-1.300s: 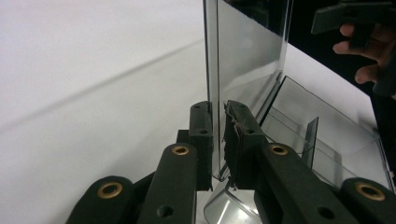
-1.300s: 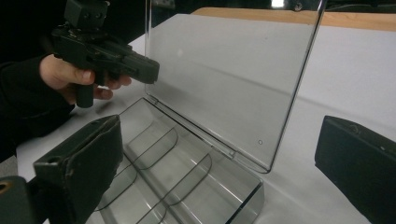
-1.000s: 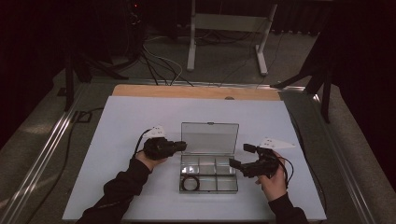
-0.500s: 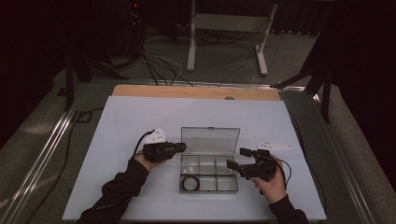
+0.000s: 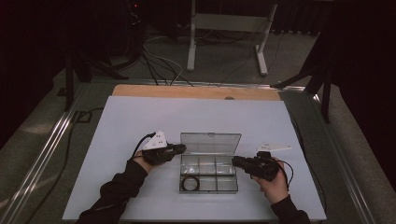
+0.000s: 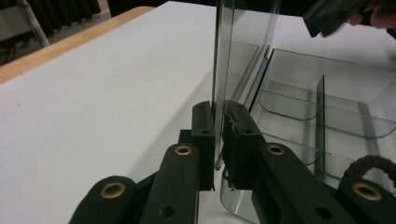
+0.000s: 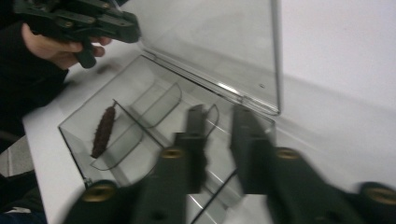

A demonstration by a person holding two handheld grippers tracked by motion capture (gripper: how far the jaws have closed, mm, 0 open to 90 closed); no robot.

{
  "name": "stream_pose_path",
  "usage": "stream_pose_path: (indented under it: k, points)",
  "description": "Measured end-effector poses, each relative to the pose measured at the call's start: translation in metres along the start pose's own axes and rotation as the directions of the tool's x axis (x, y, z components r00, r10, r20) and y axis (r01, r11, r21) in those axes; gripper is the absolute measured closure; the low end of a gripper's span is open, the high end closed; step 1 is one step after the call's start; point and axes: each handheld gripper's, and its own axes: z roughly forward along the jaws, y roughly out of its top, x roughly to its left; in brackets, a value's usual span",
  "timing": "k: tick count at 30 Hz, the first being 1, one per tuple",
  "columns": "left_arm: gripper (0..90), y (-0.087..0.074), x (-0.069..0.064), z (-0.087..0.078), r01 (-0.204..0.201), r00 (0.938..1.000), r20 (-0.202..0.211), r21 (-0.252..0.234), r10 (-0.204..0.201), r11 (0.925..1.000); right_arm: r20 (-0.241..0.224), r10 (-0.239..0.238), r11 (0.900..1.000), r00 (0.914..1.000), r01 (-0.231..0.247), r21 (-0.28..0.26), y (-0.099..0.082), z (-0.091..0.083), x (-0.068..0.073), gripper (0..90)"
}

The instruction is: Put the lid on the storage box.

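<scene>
The right gripper [image 5: 236,162] now sits at the clear box's [image 5: 208,173] right edge, lower and nearer than before, its jaws having just been closing with nothing between them.

A clear plastic compartment box [image 7: 154,126] lies open on the white counter [image 7: 345,60], its lid [image 7: 219,51] raised toward 12 o'clock. A dark loop of cord [image 7: 103,130] rests in the compartment at 9 o'clock. The right gripper [image 7: 217,140], blurred, rises from 6 o'clock, its two black jaws having just been closing, a narrow gap between them and nothing visibly clamped, over the box's near edge. At 10 o'clock a hand [image 7: 56,46] holds the left gripper [image 7: 123,25] at the lid's corner.
</scene>
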Motion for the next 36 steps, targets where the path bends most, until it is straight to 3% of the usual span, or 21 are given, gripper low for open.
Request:
stream_pose_path:
  k: [7, 17, 25, 28, 33, 36]
  points:
    - [84.4, -0.001, -0.002, -0.001, -0.064, 0.9979, 0.001, -0.005, 0.064, 0.9979, -0.048, 0.053, 0.9986, 0.9974, -0.054, -0.002, 0.0, -0.001, -0.009, 89.7]
    - [84.0, -0.003, -0.005, -0.005, -0.112, 0.9934, 0.025, -0.008, 0.112, 0.9937, -0.072, 0.045, 0.999, 0.9964, -0.045, -0.003, 0.0, 0.0, -0.007, 89.6]
    - [83.0, -0.002, -0.009, -0.006, -0.165, 0.9859, 0.025, 0.007, 0.165, 0.9862, -0.088, 0.038, 0.9992, 0.9954, -0.039, -0.004, -0.003, -0.002, -0.01, 89.7]
    - [81.9, -0.002, -0.01, -0.007, -0.198, 0.98, 0.028, 0.015, 0.197, 0.9802, -0.094, 0.034, 0.9994, 0.995, -0.035, -0.001, -0.004, -0.002, -0.011, 89.7]
    - [81.2, -0.002, -0.011, -0.008, -0.209, 0.9776, 0.03, 0.018, 0.208, 0.9778, -0.109, 0.042, 0.9991, 0.9932, -0.042, -0.003, -0.006, -0.002, -0.012, 89.7]
    - [77.9, -0.003, -0.013, -0.008, -0.238, 0.9707, 0.041, 0.032, 0.237, 0.9707, -0.114, 0.034, 0.9994, 0.9929, -0.034, -0.001, -0.008, 0.0, -0.013, 89.7]
